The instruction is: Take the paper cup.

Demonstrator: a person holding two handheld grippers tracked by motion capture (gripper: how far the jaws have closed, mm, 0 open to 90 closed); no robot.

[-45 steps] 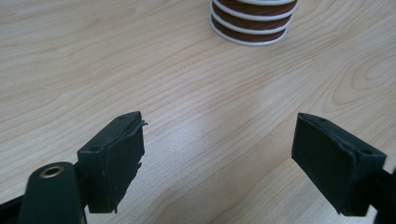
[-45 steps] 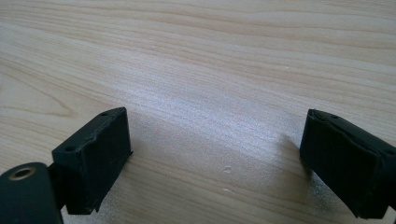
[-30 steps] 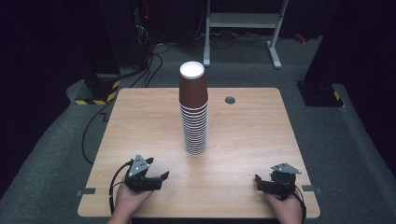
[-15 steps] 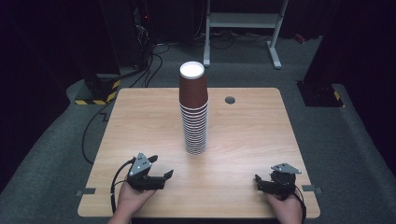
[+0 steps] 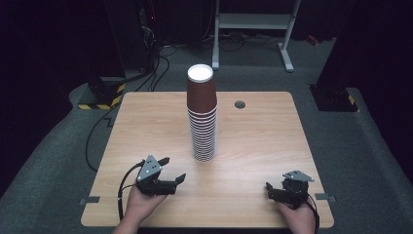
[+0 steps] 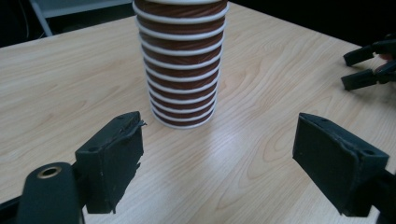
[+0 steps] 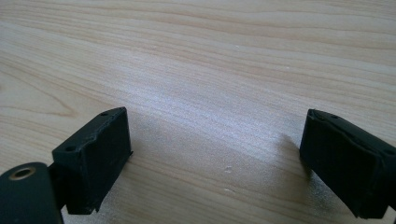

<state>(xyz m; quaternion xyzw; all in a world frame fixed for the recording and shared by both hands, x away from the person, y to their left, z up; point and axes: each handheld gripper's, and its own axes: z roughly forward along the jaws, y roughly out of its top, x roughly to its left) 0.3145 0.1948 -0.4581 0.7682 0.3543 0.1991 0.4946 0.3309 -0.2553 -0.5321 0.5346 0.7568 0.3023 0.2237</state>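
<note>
A tall stack of brown paper cups (image 5: 202, 117), nested upside down with white rims showing, stands upright near the middle of a wooden table (image 5: 263, 141); the left gripper (image 5: 171, 170), held in a hand at the table's near left, points toward the stack's base, its jaws spread wide with nothing between them; the right gripper (image 5: 269, 188) sits low at the near right, well apart from the cups, jaws likewise apart over bare wood.
</note>
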